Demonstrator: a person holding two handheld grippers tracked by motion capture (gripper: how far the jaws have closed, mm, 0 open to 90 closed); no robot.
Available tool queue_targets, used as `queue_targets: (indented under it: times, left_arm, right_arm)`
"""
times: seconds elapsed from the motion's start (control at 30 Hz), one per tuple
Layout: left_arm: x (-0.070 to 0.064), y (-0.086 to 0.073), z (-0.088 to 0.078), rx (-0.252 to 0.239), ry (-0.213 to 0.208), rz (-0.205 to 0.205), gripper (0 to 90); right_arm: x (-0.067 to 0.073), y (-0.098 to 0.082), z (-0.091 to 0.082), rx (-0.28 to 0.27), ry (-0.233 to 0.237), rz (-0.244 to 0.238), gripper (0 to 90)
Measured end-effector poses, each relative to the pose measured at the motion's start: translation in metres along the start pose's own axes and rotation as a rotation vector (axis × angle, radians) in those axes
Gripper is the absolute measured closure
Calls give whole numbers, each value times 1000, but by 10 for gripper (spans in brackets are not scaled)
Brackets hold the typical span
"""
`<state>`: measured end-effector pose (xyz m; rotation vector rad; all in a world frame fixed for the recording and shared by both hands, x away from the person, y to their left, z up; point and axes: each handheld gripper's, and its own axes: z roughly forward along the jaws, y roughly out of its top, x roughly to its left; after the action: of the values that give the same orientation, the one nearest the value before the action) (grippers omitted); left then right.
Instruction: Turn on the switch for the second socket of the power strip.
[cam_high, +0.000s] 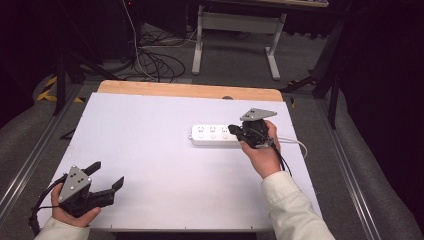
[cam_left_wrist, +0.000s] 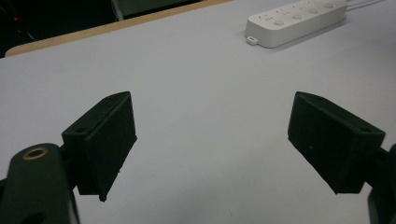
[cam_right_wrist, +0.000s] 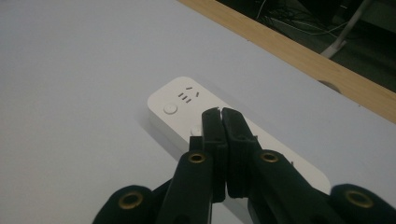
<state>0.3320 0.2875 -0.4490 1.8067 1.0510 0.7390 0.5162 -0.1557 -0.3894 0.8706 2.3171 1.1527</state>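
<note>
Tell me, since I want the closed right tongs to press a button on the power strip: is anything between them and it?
Nothing visible is. The right tongs, shut and empty, hover just above the power strip, with no object between. The table around the strip is bare apart from its cord.

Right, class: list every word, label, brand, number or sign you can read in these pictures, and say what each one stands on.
No readable text anywhere.
White power strip: no words or brand legible; only socket slots and round buttons show on its top.
Grey three-cornered plates on the left gripper and right gripper: holes only, no print.
White table: no label or sign.
</note>
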Motion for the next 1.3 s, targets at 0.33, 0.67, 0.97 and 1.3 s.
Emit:
queue_targets:
  times: [0.33,0.67,0.97,1.3]
  left_arm:
    - [1,0,-1,-5,-6,-7,148]
    - [0,0,-2,-11,-11,-5,150]
    - [-1,1,-2,-9,-25,-10,147]
    - [-3,1,-3,-12,-36,-13,139]
  right_arm:
    - [9,1,-19,-40,18,-34,821]
    - [23,-5,-45,-72,42,-60,490]
    - [30,-24,-63,-90,109,-38,353]
    - [33,-56,-77,-128,168,12,315]
